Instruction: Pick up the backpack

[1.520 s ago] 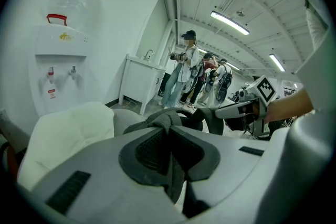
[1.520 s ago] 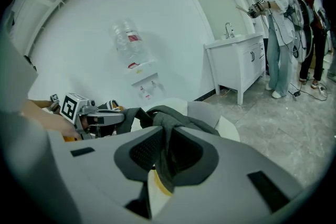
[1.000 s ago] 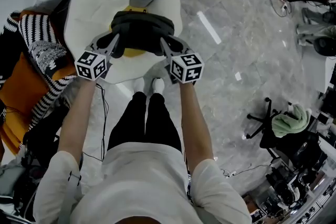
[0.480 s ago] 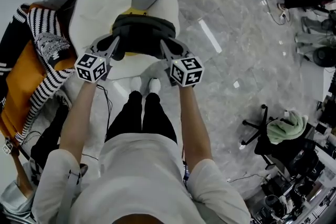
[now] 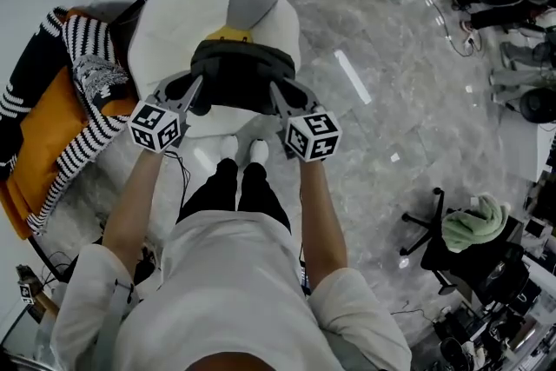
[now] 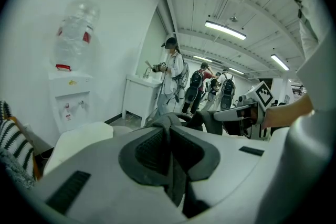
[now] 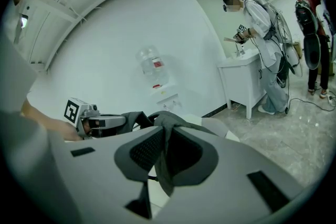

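The dark backpack [image 5: 239, 69] hangs above a white cushion seat [image 5: 169, 22], held up by its straps. My left gripper [image 5: 195, 88] is shut on a grey strap [image 6: 171, 162] at the bag's left side. My right gripper [image 5: 276, 91] is shut on the other strap [image 7: 161, 165] at the right side. In the left gripper view the strap runs pinched between the pads [image 6: 149, 149], and the right gripper [image 6: 247, 111] shows across the bag. The right gripper view shows the left gripper [image 7: 97, 121] the same way. A yellow patch [image 5: 230, 35] peeks out behind the bag.
A striped black-and-white cloth over something orange [image 5: 74, 78] lies left of the seat. An office chair with a green cloth [image 5: 473, 217] stands at the right. A water dispenser [image 6: 71, 94], a white cabinet [image 6: 139, 99] and several people [image 6: 170, 73] are beyond. The person's feet [image 5: 245, 150] are below the bag.
Both grippers have risen with the backpack, which now hangs higher over the white seat. The grips on the straps look unchanged.
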The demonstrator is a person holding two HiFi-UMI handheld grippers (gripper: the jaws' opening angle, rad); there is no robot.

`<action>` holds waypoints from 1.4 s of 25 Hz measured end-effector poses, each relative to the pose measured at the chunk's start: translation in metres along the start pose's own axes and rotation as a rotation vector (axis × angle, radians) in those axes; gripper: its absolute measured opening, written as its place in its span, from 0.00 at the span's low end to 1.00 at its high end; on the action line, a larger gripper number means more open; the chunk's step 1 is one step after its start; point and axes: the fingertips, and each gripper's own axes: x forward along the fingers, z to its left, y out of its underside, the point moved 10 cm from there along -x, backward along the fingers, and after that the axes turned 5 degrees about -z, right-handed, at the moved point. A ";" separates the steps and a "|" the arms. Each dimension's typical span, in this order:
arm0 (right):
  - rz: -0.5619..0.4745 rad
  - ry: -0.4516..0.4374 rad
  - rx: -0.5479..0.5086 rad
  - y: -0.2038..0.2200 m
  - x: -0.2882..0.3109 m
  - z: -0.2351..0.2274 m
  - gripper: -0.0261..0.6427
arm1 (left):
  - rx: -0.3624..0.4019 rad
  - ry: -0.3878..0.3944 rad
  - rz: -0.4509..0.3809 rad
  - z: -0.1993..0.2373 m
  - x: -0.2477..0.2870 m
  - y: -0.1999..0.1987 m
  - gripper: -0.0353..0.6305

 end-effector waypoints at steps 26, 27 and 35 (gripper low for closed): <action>-0.198 -0.109 -0.073 -0.104 -0.086 0.063 0.12 | 0.111 0.050 -0.198 -0.064 -0.071 -0.113 0.10; -0.209 -0.117 -0.075 -0.108 -0.089 0.065 0.12 | 0.116 0.056 -0.207 -0.066 -0.074 -0.117 0.10; -0.273 -0.140 -0.113 -0.139 -0.111 0.079 0.12 | 0.168 0.083 -0.276 -0.083 -0.089 -0.152 0.10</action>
